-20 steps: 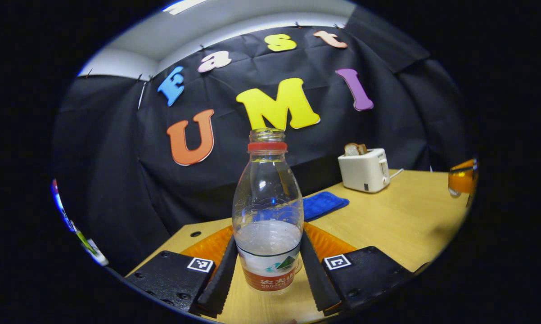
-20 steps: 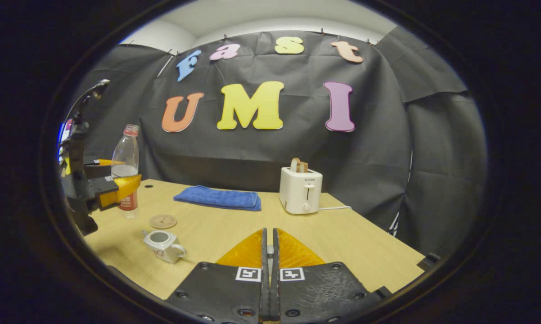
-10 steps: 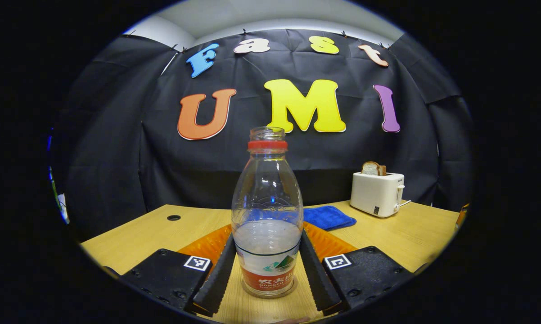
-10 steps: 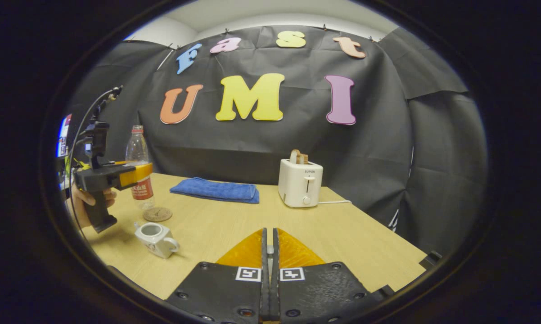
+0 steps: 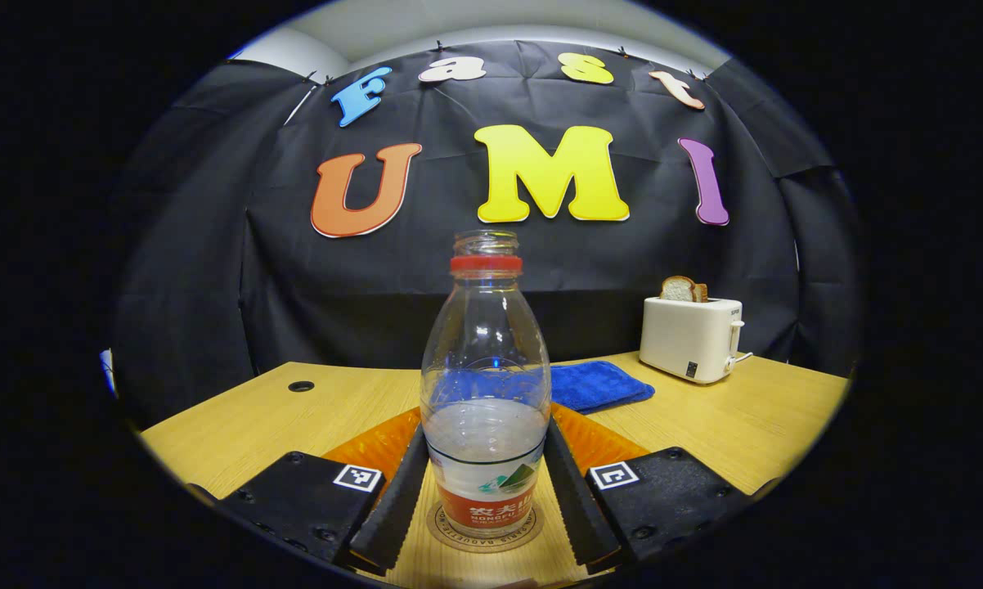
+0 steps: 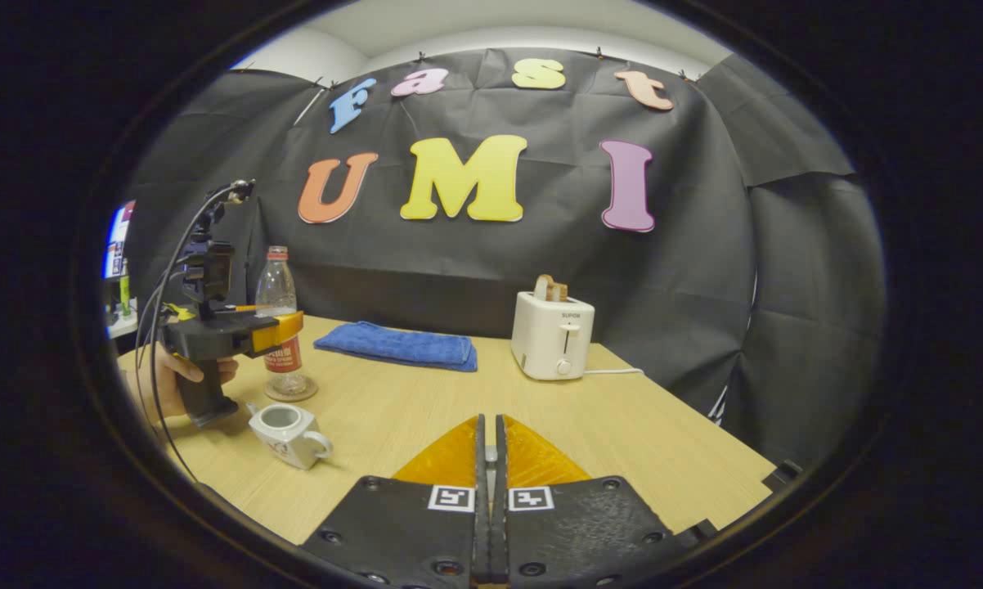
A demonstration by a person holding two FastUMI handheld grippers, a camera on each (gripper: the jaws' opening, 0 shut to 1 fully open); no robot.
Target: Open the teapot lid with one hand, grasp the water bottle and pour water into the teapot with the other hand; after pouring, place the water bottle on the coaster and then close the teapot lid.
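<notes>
Clear plastic water bottle, cap off, red neck ring, part full, upright on round coaster on wooden desk. Left hand-held gripper clamped on bottle's lower body, a finger pressed to each side of label. In right gripper view: same bottle on coaster at far left, held by left hand-held gripper, a hand around its handle. White teapot just in front of coaster, lid off, opening bare, handle toward right. Right hand-held gripper closed, fingers together, nothing visible between, above desk centre. Blue cloth and white toaster with bread near back wall.
</notes>
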